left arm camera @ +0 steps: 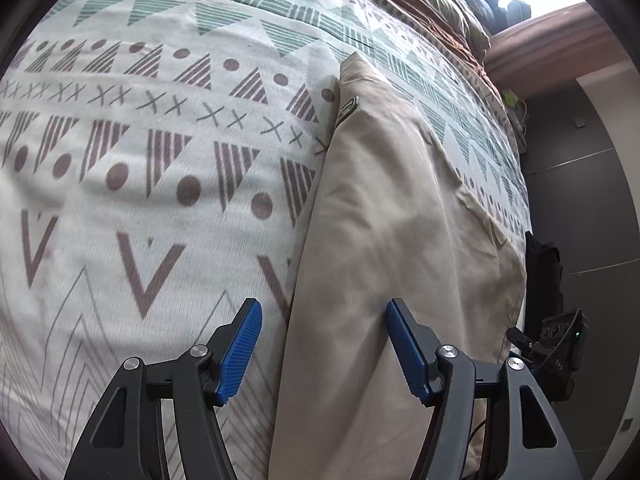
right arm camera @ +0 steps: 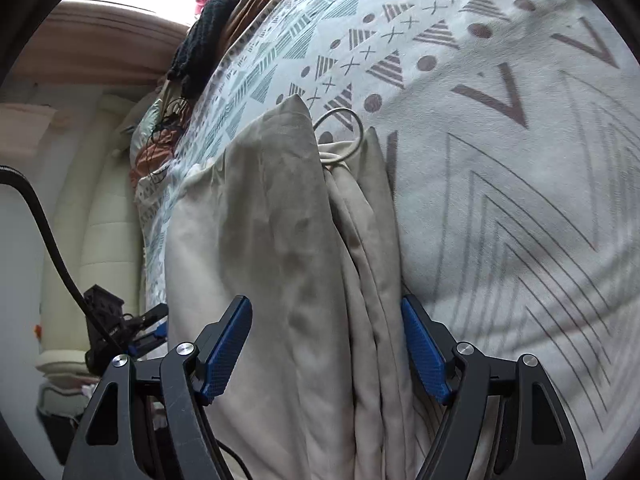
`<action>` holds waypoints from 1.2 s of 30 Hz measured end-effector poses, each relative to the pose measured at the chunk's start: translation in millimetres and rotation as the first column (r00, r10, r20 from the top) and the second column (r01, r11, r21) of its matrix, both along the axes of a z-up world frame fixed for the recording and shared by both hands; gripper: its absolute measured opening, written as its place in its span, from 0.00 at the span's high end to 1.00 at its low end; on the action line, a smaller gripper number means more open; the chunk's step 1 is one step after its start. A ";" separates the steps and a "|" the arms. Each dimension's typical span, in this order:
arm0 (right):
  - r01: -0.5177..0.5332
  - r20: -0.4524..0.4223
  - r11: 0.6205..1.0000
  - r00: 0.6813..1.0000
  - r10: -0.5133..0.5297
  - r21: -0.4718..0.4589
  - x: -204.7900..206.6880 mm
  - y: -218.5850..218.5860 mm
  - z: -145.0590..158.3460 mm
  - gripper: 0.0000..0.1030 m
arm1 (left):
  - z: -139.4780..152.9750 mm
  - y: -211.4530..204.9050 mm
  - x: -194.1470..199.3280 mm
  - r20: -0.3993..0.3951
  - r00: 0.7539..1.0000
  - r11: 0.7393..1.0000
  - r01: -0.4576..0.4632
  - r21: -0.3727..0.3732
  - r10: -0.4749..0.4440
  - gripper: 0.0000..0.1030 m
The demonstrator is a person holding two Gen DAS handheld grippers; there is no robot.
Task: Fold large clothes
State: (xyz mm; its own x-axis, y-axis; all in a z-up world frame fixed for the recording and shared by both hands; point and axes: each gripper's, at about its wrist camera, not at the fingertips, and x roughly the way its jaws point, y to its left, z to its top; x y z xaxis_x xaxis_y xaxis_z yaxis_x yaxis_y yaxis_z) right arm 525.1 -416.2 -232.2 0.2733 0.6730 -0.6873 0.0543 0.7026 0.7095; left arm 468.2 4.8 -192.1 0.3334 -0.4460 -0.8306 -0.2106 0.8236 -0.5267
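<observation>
Hovering over the bed, you hold both grippers wide apart and empty. The left gripper straddles the edge of the trousers, lower centre of frame; the right gripper brackets their stacked folds, likely ready to pinch. No containers show.

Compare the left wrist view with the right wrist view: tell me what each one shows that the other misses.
Only the left wrist view shows the small label at the garment's far corner and the dark floor beside the bed. Only the right wrist view shows the drawstring loop at the garment's far end, its stacked folds, and a black knit item further up the bed. Both show the beige garment on the patterned bedspread, with the left gripper and right gripper open over it.
</observation>
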 end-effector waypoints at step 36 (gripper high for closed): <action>0.062 0.017 0.997 0.998 -0.063 0.037 20.5 -41.2 -1.8 0.34 | -9.8 -16.3 60.5 0.001 0.999 0.998 0.042 0.038 -0.042 0.36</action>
